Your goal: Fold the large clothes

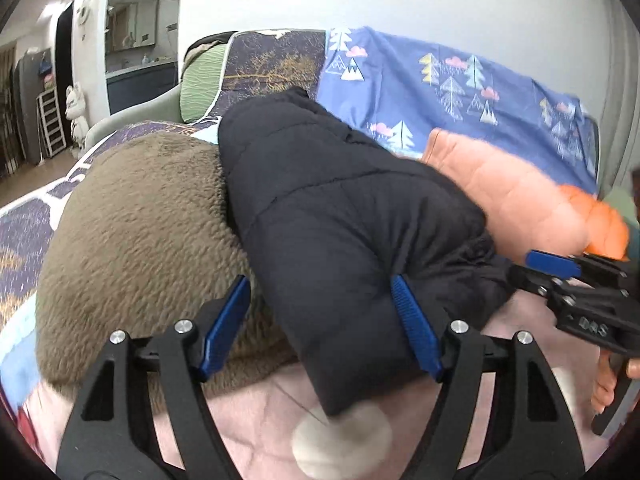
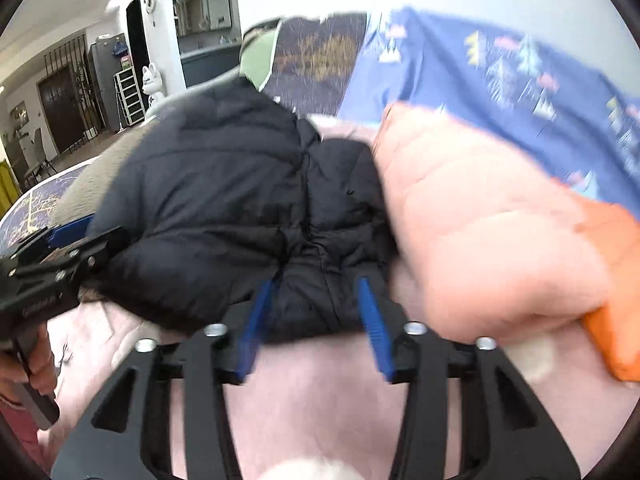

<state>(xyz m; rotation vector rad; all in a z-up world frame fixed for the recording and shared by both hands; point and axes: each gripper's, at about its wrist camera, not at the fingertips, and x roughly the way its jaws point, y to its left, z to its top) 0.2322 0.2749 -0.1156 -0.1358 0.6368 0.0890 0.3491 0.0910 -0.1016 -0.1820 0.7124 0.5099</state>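
Observation:
A black puffer jacket (image 1: 332, 208) lies bunched on a pink sheet (image 1: 256, 412); it also shows in the right wrist view (image 2: 224, 200). My left gripper (image 1: 320, 320) is open, its blue pads either side of the jacket's near end. My right gripper (image 2: 316, 320) is partly open, with a bunched fold of the jacket between its blue pads; it is also seen in the left wrist view (image 1: 568, 280) at the jacket's right side. My left gripper also shows at the left edge of the right wrist view (image 2: 60, 256).
A brown fleece garment (image 1: 140, 240) lies left of the jacket. An orange-pink puffer (image 1: 520, 196) lies to the right, large in the right wrist view (image 2: 492, 232). A blue tree-print sheet (image 1: 440, 80) covers the sofa back. A room opens beyond on the left.

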